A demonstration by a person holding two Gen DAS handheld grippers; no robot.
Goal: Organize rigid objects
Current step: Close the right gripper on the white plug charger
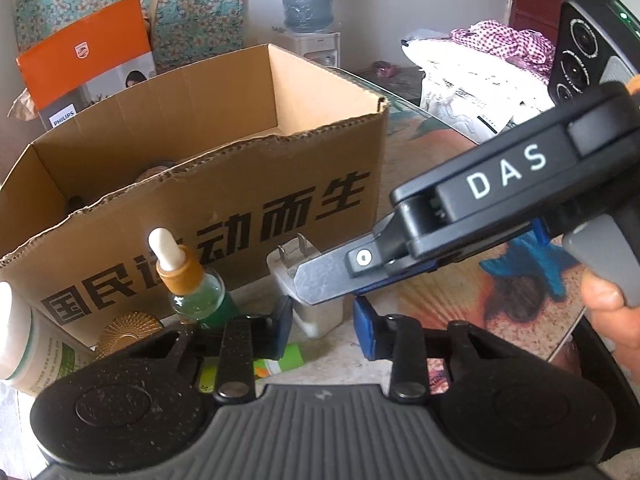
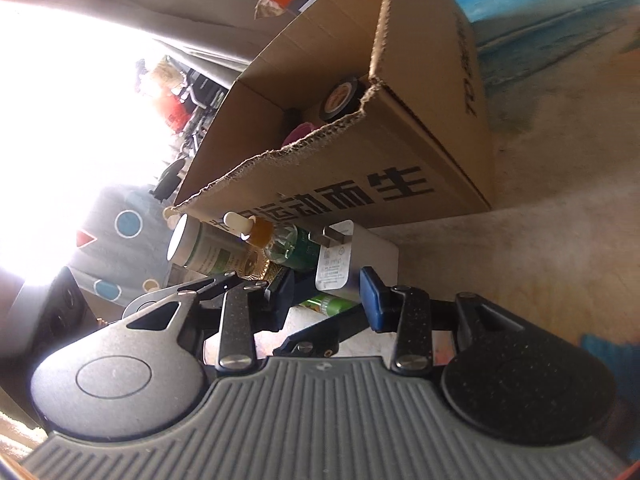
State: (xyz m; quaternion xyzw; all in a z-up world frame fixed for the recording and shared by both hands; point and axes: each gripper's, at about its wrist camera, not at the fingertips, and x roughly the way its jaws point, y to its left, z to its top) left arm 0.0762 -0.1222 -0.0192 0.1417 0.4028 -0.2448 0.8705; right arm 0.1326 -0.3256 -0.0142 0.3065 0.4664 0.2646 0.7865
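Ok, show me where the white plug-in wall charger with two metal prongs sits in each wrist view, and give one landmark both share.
Left wrist view: white wall charger low centre, upright, prongs up, in front of the brown cardboard box.
Right wrist view: the charger just above centre-bottom, tilted with the picture, its label side facing the camera.
Shared landmark: the box's black printed characters, right behind the charger.
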